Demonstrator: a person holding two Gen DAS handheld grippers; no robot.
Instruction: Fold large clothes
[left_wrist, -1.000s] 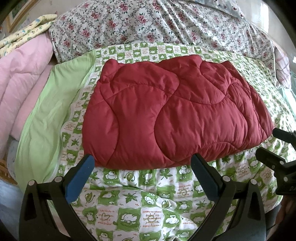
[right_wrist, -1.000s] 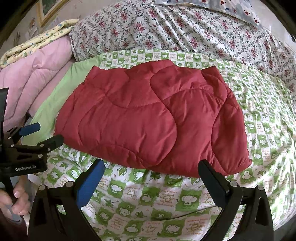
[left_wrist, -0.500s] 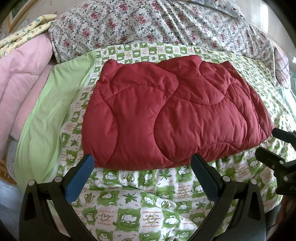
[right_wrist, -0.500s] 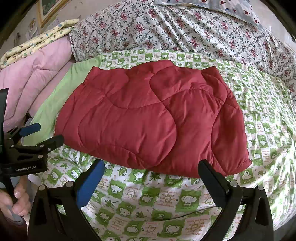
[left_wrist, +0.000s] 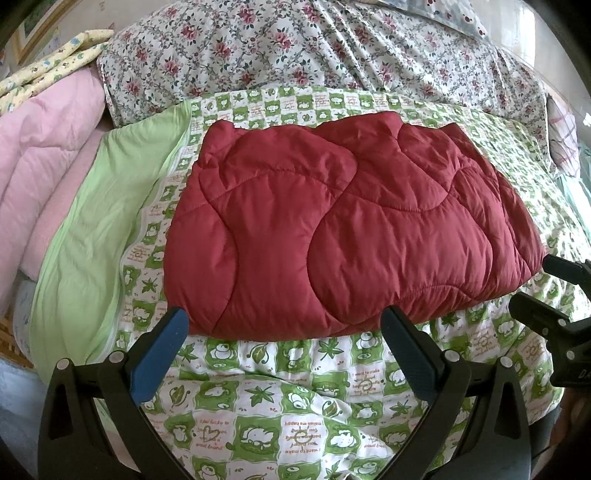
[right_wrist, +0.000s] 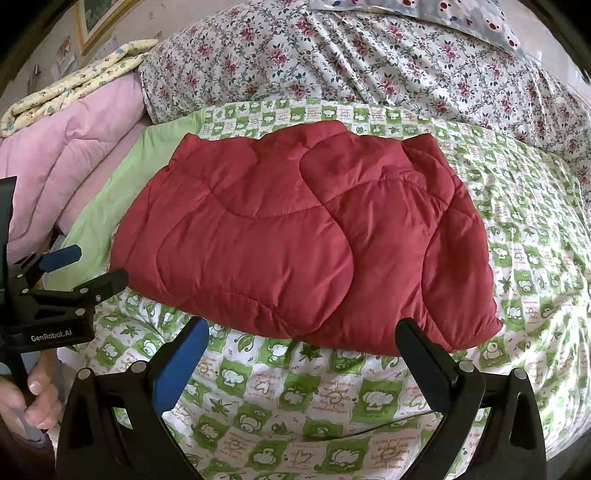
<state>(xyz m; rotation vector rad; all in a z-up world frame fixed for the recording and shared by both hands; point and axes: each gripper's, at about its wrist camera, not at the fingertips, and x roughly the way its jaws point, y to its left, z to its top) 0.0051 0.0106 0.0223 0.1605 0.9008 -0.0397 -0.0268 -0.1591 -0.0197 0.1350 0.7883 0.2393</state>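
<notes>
Lying unmoved since before, the folded red quilted garment faces each wide, empty hand-held gripper.

Two hand-held black grippers, each built of angular plastic arms joined by round silver screws. On the left gripper, one finger carries a blue pad and the other a dark textured pad. The right gripper matches it. White lettering reading "GenRobot.AI" marks the left gripper's body, above a hand on its handle.
</notes>
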